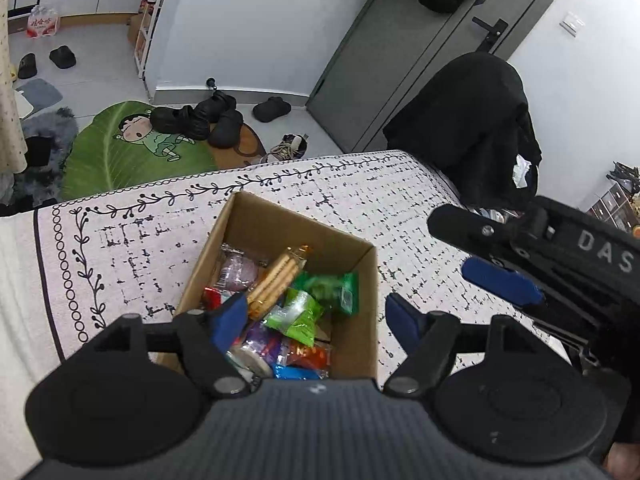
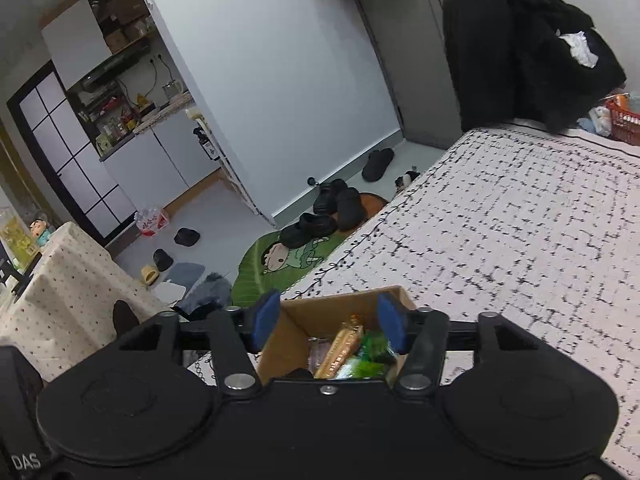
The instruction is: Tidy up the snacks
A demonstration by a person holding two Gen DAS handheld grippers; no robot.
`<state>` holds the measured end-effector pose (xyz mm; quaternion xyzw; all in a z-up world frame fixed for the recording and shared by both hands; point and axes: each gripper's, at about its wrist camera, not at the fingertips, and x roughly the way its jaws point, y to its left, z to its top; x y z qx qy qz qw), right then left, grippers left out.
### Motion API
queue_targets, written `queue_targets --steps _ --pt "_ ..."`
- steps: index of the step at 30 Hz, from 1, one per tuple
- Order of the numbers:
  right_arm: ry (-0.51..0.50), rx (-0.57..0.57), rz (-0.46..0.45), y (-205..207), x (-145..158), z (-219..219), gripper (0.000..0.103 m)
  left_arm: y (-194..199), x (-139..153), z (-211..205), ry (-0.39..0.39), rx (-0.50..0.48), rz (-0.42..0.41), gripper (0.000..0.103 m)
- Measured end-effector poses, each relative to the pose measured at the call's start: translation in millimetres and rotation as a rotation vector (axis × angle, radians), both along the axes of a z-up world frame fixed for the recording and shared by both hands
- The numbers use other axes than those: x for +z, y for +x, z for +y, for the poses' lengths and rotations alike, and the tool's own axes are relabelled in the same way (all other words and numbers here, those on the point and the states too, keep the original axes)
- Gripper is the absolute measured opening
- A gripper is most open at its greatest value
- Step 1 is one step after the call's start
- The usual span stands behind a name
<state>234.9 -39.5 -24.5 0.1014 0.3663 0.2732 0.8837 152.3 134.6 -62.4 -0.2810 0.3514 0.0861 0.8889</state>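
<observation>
An open cardboard box [image 1: 256,220] stands on the patterned bed cover [image 1: 140,248]. It holds several wrapped snacks: a long biscuit pack [image 1: 276,276], green packets [image 1: 298,312] and a pink one [image 1: 238,272]. My left gripper [image 1: 318,316] is open and empty, hovering over the box's near side. My right gripper [image 2: 330,322] is open and empty above the box [image 2: 332,308]; it also shows at the right of the left wrist view [image 1: 500,276]. The biscuit pack [image 2: 340,350] shows between its fingers.
The bed edge runs along the far side, with a green leaf rug [image 1: 120,152] and black shoes [image 1: 200,120] on the floor beyond. A black garment pile [image 1: 480,120] sits at the bed's far right. A red basket [image 2: 624,118] is at the far right.
</observation>
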Motion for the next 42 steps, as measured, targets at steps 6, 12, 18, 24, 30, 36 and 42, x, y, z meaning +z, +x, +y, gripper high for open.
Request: queue_targets --steps 6,12,18,24,30,36,42 --pt "-0.002 -0.063 -0.001 -6 6 -29 0.072 -2 10 -11 -0.008 -0.031 0.005 0.086" --pt "-0.032 -0.125 0.015 -17 11 -57 0.08 -6 29 -23 0.03 -0.061 0.004 0.091" --pt "-0.044 -0.157 -0.014 -39 24 -81 0.09 -18 48 -44 0.077 -0.095 -0.014 0.095" --pt "-0.061 -0.212 -0.04 -62 36 -109 0.099 -39 65 -66 0.12 -0.144 -0.038 0.099" --pt "-0.077 -0.235 -0.056 -85 46 -133 0.103 -62 74 -86 0.162 -0.192 -0.041 0.103" --pt "-0.086 -0.254 -0.057 -105 53 -153 0.103 -83 86 -100 0.184 -0.232 -0.042 0.103" --pt "-0.117 -0.254 -0.076 -130 62 -168 0.103 -108 101 -110 0.231 -0.241 -0.061 0.103"
